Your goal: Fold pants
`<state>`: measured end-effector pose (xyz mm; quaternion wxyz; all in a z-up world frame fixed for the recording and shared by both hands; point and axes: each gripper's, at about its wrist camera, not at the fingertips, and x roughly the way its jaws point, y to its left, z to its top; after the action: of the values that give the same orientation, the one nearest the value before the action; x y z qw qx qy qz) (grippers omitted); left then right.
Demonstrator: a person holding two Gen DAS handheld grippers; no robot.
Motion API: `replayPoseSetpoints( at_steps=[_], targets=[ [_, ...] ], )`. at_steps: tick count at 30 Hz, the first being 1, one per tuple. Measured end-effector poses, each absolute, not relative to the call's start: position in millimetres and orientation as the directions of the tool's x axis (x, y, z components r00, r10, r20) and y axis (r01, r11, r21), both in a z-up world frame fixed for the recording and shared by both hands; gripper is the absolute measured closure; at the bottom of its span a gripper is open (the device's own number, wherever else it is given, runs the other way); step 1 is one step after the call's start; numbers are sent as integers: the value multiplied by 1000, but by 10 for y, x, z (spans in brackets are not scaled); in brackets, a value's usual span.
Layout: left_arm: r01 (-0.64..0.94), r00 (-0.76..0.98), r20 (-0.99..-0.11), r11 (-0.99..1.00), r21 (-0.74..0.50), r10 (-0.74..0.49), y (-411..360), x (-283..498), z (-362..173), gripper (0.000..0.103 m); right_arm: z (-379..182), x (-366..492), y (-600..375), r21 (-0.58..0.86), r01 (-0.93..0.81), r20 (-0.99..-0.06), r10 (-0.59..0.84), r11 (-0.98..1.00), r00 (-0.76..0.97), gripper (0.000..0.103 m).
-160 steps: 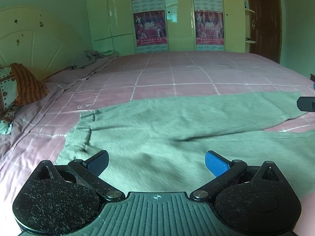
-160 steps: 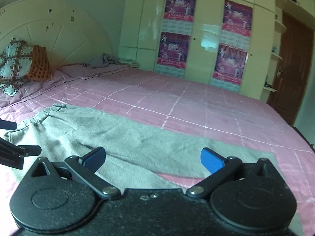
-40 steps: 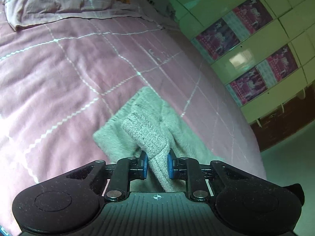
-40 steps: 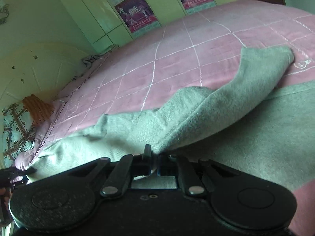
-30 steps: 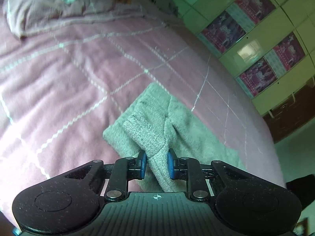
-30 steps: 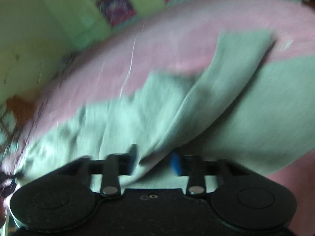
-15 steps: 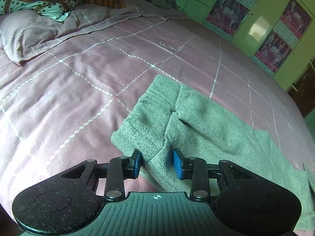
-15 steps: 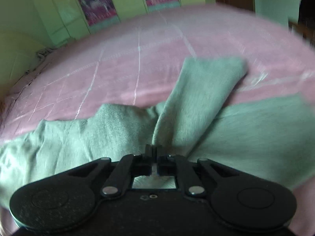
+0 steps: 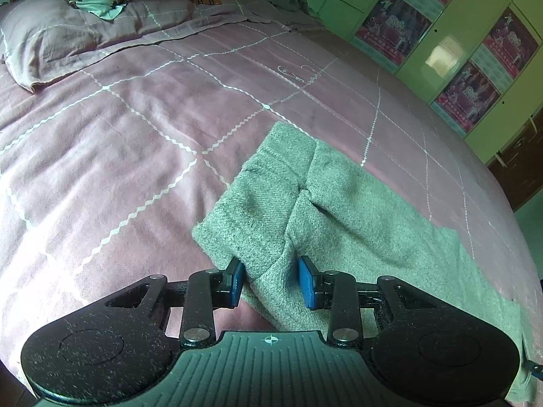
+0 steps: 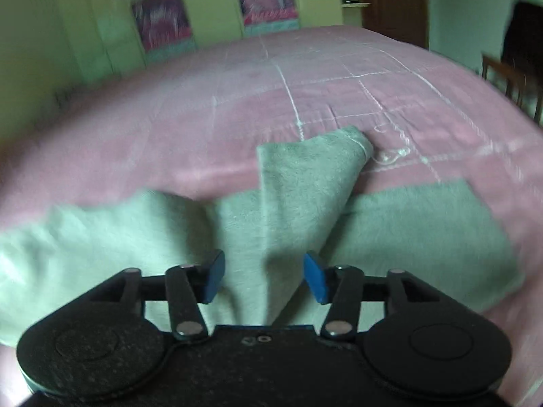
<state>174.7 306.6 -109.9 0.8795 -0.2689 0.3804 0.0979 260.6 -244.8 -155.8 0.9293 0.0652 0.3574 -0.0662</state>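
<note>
Here, both tongs (image 9: 271,283) (image 10: 264,279) parted over grey pants (image 9: 339,210) (image 10: 298,183)

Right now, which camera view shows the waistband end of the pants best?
The left wrist view: the waistband end of the pants lies sharp, just ahead of the open left claw. The right wrist view is blurred and shows the leg end instead.

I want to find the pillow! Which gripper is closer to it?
Left. The left gripper faces the pillow across the bed; the right gripper sees none, only pants.
</note>
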Motion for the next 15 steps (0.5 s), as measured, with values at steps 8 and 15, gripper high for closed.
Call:
replayPoseSetpoints(
  at_steps=[8, 15],
  targets=[
    [-377, 682, -731, 837, -396, -39, 3083, 1709, -1124, 68, -1561, 2058, -2582, 110, 189, -673, -67, 976, 737, 96],
    [-372, 671, -741, 847, -380, -38, 3085, 1736, -1124, 68, -1643, 1996, -2572, -23, 173, -631, -149, 985, 762, 38]
  ],
)
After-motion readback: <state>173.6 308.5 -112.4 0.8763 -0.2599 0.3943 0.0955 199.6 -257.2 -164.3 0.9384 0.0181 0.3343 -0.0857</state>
